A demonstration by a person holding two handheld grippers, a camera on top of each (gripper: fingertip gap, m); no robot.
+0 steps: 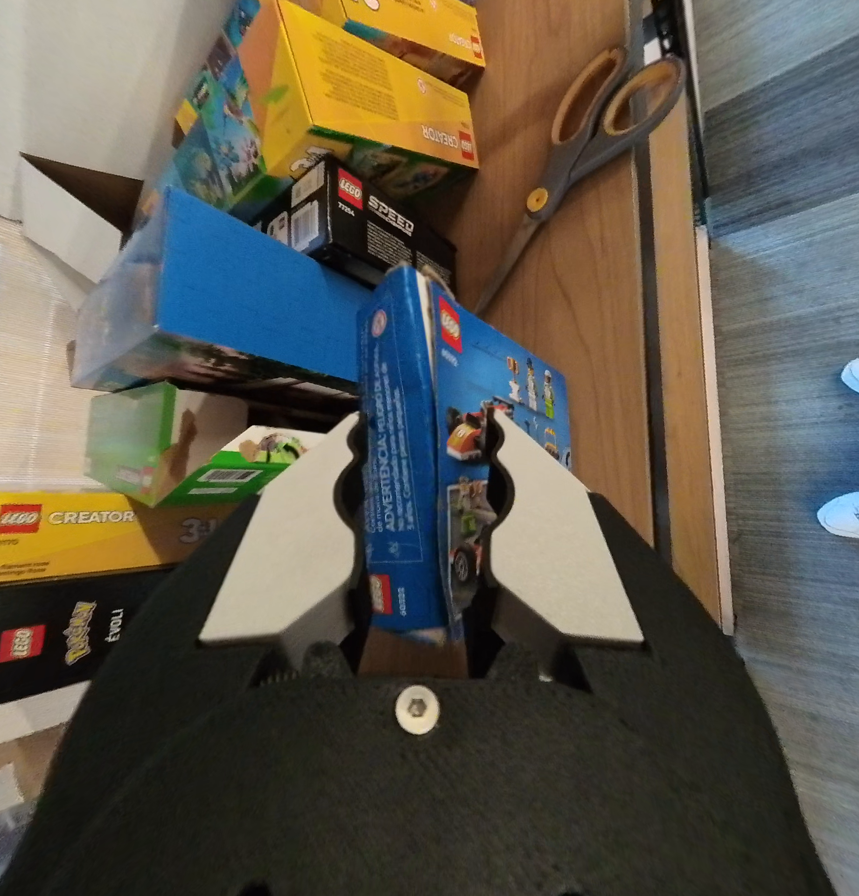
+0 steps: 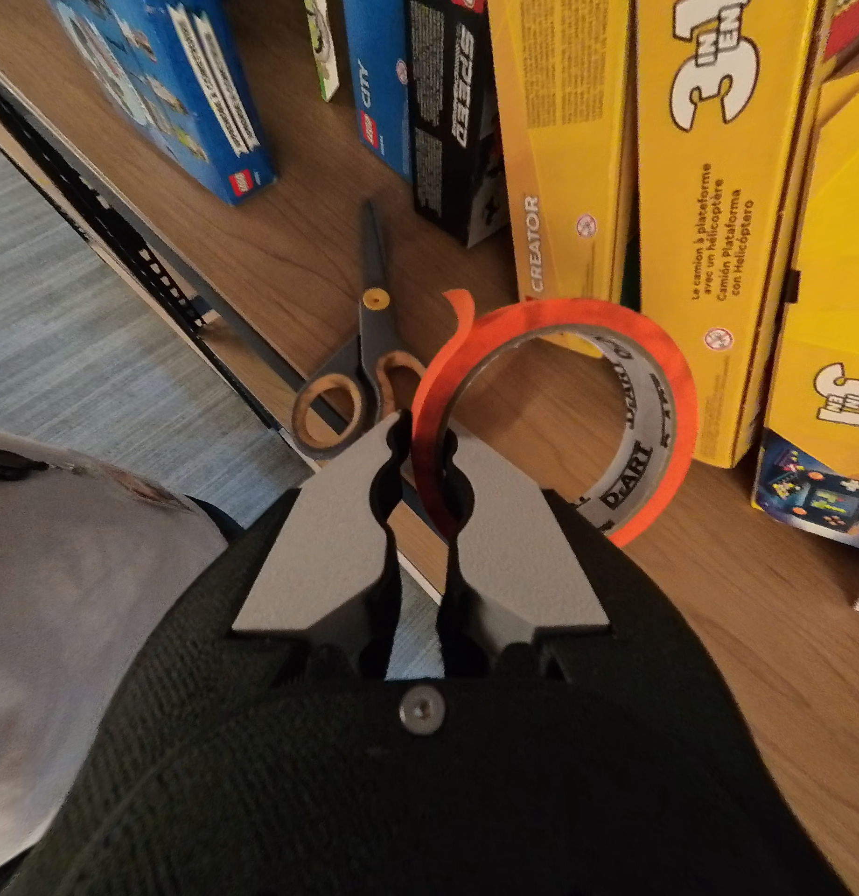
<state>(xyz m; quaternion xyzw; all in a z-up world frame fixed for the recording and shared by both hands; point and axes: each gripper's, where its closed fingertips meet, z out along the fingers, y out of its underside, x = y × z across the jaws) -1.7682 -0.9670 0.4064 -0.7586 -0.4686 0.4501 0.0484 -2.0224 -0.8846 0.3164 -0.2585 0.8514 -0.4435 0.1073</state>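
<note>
Left gripper (image 1: 425, 436) clamps toy box (image 1: 408, 436), other boxes (image 1: 253, 286) behind-left, scissors (image 1: 582, 145) behind-right. Right gripper (image 2: 429, 431) grips tape roll (image 2: 660, 383); scissors left, upright boxes (image 2: 708, 218) behind.

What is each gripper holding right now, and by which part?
Left gripper: small blue toy box, gripped across its narrow side. Right gripper: orange tape roll, pinched through its ring wall.
</note>
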